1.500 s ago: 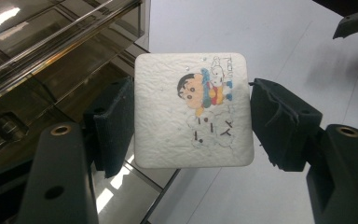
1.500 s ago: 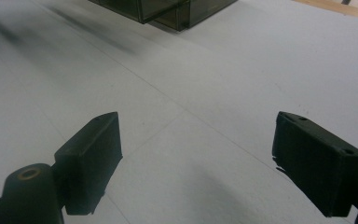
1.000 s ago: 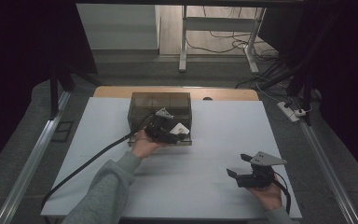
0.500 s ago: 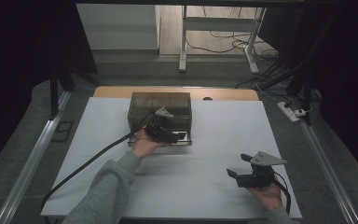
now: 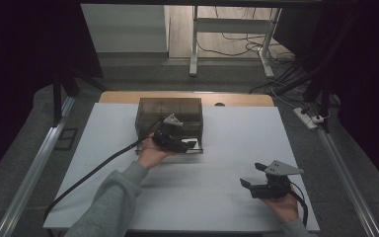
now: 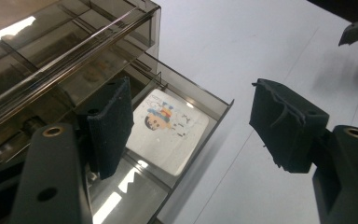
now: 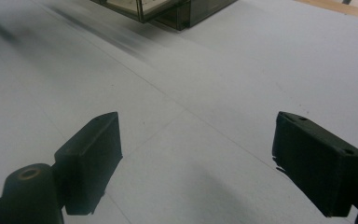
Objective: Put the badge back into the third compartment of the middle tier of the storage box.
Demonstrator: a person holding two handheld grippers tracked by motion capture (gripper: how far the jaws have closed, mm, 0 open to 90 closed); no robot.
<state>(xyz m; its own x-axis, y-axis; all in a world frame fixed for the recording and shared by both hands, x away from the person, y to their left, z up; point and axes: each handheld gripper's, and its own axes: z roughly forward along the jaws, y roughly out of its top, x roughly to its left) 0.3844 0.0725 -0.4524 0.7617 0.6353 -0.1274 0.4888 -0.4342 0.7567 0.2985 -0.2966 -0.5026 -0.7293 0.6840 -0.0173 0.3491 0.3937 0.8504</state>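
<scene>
A smoky see-through drawer box (image 5: 170, 112) stands at the table's far middle, and its bottom drawer (image 6: 200, 144) is pulled out toward me. A white card with a cartoon figure (image 6: 168, 135) lies flat in that drawer. My left gripper (image 5: 190, 144) is at the drawer's front. Its jaws have just been opening and now stand apart (image 6: 196, 126), with the drawer's front wall between them and untouched. My right gripper (image 5: 251, 174) rests near the table's front right, open (image 7: 196, 158), with only bare table between its pads.
The white table (image 5: 237, 138) has a wooden strip (image 5: 227, 98) along its far edge. A black cable (image 5: 94, 173) trails from the left gripper across the table's left front. Metal rails run down both sides, and a power strip (image 5: 311, 117) lies off the right.
The left hand has shifted slightly at the drawer's front. The right gripper has stayed in place.
</scene>
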